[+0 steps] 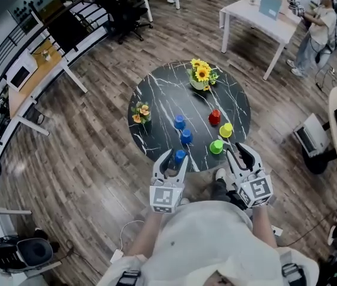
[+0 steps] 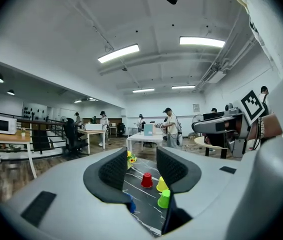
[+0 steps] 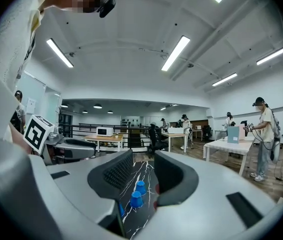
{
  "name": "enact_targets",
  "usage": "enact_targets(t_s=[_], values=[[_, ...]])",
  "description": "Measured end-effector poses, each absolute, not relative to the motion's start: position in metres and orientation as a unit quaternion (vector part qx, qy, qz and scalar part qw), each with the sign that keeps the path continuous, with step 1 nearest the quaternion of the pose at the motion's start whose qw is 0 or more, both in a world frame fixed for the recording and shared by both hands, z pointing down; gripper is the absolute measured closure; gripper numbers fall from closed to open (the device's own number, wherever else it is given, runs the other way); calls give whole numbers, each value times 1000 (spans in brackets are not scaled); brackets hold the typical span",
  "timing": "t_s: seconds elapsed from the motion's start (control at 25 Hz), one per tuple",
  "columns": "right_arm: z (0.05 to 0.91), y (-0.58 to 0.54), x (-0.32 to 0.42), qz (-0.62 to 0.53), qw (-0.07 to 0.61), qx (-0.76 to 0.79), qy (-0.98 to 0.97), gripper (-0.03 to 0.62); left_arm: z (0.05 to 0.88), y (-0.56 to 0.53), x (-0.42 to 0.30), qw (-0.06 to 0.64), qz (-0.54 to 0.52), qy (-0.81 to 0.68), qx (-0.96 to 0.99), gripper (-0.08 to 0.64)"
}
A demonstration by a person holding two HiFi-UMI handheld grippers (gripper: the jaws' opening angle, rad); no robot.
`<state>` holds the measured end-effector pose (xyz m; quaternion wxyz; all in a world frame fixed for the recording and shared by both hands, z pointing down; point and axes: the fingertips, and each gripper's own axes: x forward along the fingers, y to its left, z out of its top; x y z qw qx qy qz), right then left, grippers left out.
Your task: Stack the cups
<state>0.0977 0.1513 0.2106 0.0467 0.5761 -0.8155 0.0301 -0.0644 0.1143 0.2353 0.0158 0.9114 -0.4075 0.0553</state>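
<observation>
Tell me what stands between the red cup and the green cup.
The yellow cup stands between the red cup and the green cup, a little off their line. The head view shows it best.

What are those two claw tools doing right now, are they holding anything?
Left gripper: jaws open, holding nothing.
Right gripper: jaws open, holding nothing.
</observation>
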Motion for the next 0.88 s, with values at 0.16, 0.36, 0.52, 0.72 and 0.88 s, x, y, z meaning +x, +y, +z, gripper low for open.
enact_targets(t_s=[0.16, 0.36, 0.52, 0.72, 0.88], values=[[211, 109, 123, 33, 47, 551, -833, 448, 240, 85, -40, 20, 61, -436, 898, 367], [211, 56, 158, 36, 44, 517, -854, 448, 240, 49, -7, 16, 65, -473, 878, 367], [211, 25, 179, 35, 47, 485, -873, 448, 239, 31, 15, 17, 68, -503, 861, 367], [209, -5, 198, 34, 44, 445, -894, 448, 249, 17, 37, 24, 87, -536, 839, 365], [217, -25, 211, 39, 41, 418, -907, 448, 267, 8, 47, 32, 110, -561, 820, 362]])
